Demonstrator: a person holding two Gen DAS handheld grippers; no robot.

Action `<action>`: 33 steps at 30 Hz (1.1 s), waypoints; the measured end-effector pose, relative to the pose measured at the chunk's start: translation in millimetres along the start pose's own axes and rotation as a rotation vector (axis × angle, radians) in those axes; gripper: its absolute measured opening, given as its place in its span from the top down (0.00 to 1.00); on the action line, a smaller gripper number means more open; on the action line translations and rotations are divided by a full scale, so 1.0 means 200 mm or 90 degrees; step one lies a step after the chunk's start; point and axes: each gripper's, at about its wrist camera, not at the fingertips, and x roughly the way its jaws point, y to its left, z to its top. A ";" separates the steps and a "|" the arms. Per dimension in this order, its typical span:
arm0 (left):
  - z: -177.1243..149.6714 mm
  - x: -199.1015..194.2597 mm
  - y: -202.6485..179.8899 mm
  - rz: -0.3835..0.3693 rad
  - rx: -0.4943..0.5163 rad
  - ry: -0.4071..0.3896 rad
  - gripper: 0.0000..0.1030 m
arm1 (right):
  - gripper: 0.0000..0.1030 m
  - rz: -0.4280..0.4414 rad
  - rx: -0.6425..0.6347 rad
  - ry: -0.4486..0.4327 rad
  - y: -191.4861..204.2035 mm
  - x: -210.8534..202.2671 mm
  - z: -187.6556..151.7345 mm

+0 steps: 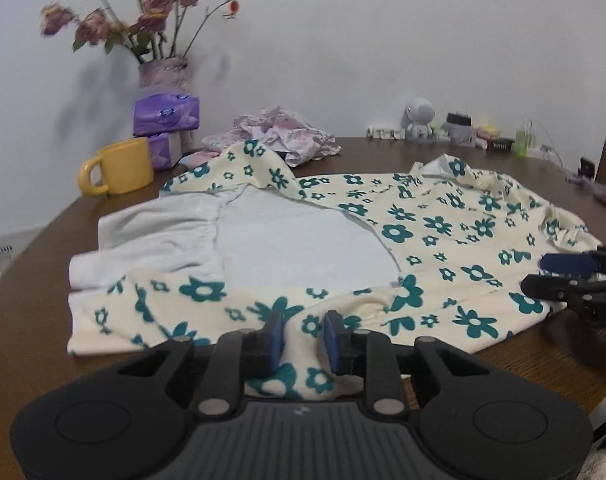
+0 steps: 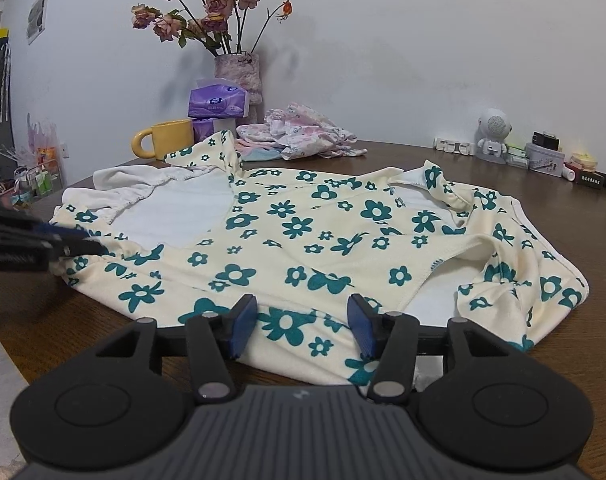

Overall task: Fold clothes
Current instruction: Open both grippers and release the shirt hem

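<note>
Left gripper (image 1: 301, 336): jaws partly apart with a ridge of the floral garment (image 1: 435, 228) bunched between the blue pads; looks pinched, but I can't tell if the grip is firm. Right gripper (image 2: 299, 326): jaws spread wide, released, fabric lying flat between them at the near hem. Garment is spread on the brown table (image 2: 443, 160), white lining exposed on the left. Behind it: yellow mug (image 2: 167, 139), purple tissue packs (image 2: 219, 100), vase of dried roses (image 2: 239, 72), crumpled pink clothes (image 2: 307, 132).
</note>
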 end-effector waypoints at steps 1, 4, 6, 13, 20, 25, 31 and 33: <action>-0.01 0.00 0.01 -0.002 -0.005 -0.003 0.81 | 0.50 0.000 -0.001 -0.002 0.00 0.00 0.00; -0.03 0.00 0.00 0.002 -0.001 -0.017 0.81 | 0.50 -0.002 -0.002 -0.004 0.00 0.00 -0.01; -0.02 -0.01 -0.01 0.004 -0.002 -0.022 0.79 | 0.50 -0.003 -0.002 -0.005 0.00 0.00 -0.01; 0.12 -0.13 -0.09 -0.007 -0.038 -0.098 0.16 | 0.30 -0.007 0.020 -0.027 -0.06 -0.08 0.09; 0.35 0.17 -0.21 0.006 -0.066 -0.046 0.11 | 0.23 -0.037 0.084 -0.008 -0.26 0.10 0.28; 0.44 0.51 -0.20 0.042 -0.129 0.053 0.11 | 0.19 -0.060 0.098 0.032 -0.35 0.33 0.38; 0.46 0.66 -0.20 0.082 -0.133 0.087 0.08 | 0.11 -0.083 0.096 0.074 -0.37 0.52 0.41; 0.47 0.70 -0.22 0.092 -0.105 0.093 0.00 | 0.06 -0.091 0.094 0.087 -0.38 0.57 0.41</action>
